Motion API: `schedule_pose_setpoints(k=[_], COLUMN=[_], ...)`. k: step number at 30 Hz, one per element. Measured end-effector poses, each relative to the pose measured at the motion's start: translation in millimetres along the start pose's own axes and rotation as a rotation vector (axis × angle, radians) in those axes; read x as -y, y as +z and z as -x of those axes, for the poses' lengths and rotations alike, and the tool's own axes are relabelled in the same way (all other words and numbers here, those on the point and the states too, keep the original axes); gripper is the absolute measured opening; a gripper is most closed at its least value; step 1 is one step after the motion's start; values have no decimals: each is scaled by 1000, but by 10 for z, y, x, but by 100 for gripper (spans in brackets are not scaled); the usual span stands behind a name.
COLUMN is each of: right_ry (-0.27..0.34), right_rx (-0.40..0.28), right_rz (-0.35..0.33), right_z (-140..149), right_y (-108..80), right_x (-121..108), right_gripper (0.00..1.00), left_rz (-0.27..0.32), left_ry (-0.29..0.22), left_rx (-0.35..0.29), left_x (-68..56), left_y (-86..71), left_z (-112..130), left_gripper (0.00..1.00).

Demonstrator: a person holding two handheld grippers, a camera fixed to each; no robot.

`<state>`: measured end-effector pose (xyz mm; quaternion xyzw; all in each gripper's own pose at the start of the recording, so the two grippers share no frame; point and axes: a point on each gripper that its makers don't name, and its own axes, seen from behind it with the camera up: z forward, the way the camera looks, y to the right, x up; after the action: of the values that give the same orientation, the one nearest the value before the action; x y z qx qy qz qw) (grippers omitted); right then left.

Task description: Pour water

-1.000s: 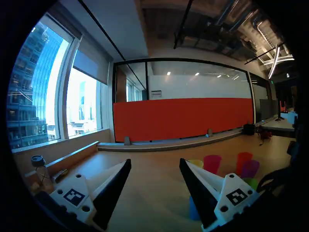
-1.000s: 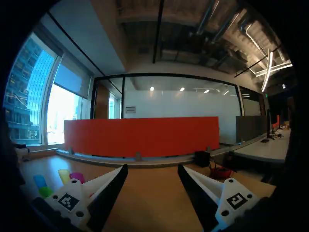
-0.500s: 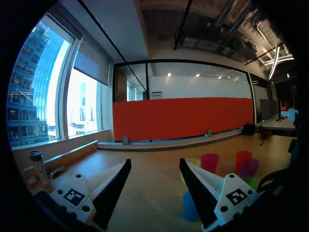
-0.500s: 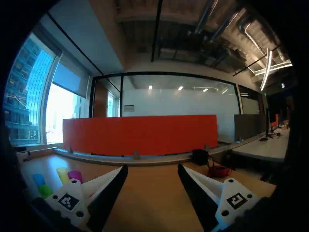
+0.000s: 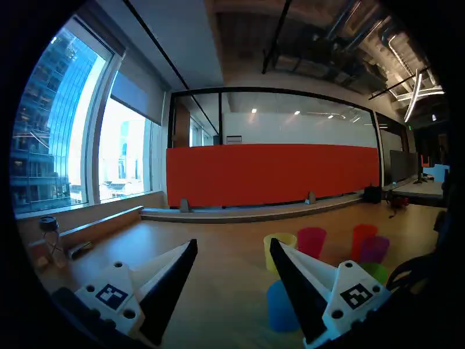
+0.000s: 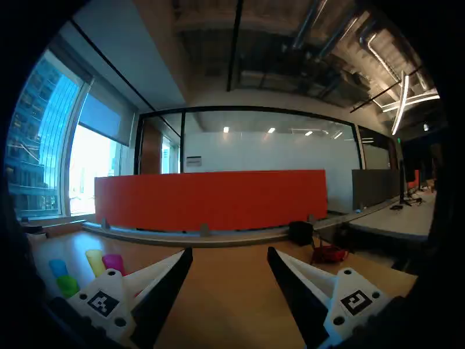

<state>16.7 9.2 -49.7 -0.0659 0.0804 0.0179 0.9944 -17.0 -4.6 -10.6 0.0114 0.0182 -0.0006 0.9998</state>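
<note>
**Both grippers wide open, cups on table**

6 smooth, tapered plastic cups (image 5: 312,241) stand clustered on the glossy wooden table (image 5: 232,279), ahead-right of the left gripper (image 5: 233,241). Its right finger partly hides the blue cup (image 5: 279,305). Flat orange partition (image 5: 273,174) behind. Left gripper and right gripper (image 6: 229,251): fingers wide apart, gripping nothing.

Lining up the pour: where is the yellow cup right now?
In the left gripper view, the yellow cup stands right of centre, just left of the pink cup and beyond the blue cup.
</note>
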Motion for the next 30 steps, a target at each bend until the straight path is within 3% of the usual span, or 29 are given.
schedule_pose_setpoints(k=[17,30], right_ry=[-8,-10], right_rx=[-3,-3], right_rz=[-20,-22], right_z=[-22,-33], right_y=[27,27], right_x=[96,103], right_gripper=[99,99], left_rz=[12,20], left_ry=[-37,-30], left_rx=[1,20], left_x=[-71,-92], left_y=[43,68], left_z=[86,157], left_gripper=[93,92])
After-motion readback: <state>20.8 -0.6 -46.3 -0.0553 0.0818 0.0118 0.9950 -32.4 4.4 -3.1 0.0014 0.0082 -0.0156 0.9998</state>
